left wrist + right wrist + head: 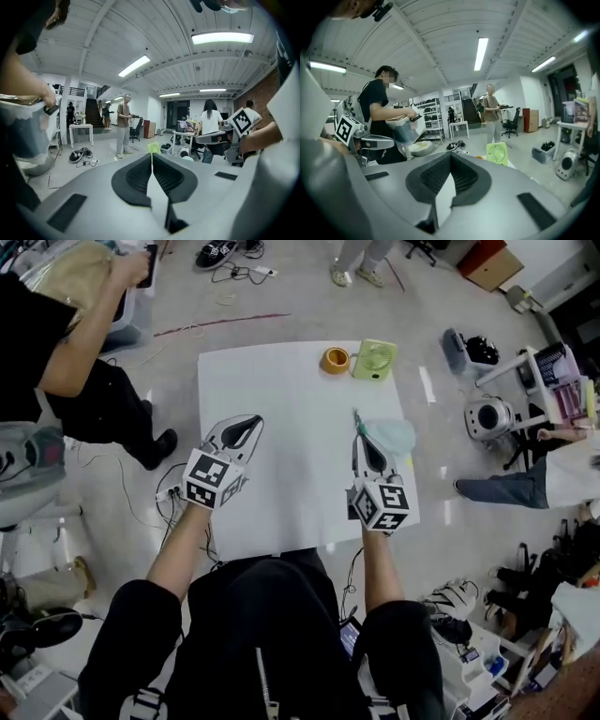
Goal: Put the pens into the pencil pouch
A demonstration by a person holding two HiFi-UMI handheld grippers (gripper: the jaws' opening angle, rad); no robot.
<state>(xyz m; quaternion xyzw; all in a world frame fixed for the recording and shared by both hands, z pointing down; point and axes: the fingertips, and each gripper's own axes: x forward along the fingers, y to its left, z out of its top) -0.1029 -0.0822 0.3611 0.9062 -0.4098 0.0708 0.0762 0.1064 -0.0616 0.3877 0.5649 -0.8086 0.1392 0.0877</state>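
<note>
Right gripper [361,439] sits at the right-middle of the head view, over the white desk [281,399], with the pencil pouch [392,434] tucked against its right side. The pouch is a pale mint, see-through-looking soft bag lying flat on the desk. A thin teal bit pokes out at its upper left end, right by the gripper's tip, and I can't tell what that is. The left gripper [248,426] is at the left-middle of the frame, well apart from the pouch, hovering over bare desk. At the desk's top edge there's an orange roll [335,360] just beside a small green fan [375,360].

Left gripper view: the left gripper [151,161] has its jaws pressed together at the tips. A hair-thin yellow-green line runs down the seam, and it lines up with the fan [153,148] behind, so I can't say if anything is pinched there.

Right gripper view: the right gripper [450,157] is closed too, tips meeting with nothing showing between them. The pouch doesn't show here. The fan [497,153] stands off to the right of centre.
</note>
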